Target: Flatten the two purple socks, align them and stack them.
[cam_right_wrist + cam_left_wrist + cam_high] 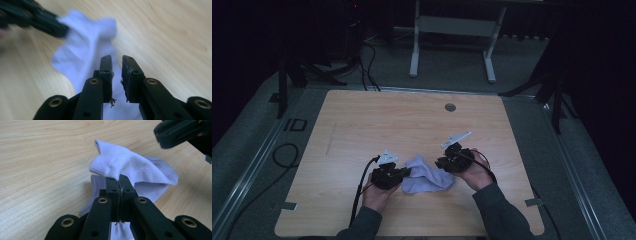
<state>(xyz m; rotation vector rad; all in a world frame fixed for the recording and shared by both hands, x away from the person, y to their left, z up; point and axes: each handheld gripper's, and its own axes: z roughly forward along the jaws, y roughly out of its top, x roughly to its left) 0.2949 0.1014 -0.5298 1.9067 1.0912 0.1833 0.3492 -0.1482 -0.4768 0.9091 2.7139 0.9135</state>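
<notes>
Left gripper (119, 183) jaws pinch the sock (130, 167); right gripper (116, 65) jaws parted above it

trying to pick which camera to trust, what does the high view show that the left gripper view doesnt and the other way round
The high view takes in the whole light wooden table, its small round grey insert, both hands, the grey floor and a white metal frame beyond. The left gripper view shows up close that the left gripper has its jaws shut on a fold of the pale lilac knitted sock, lifting part of it off the wood. Both show the sock, the tabletop and the right gripper close beside it.
</notes>
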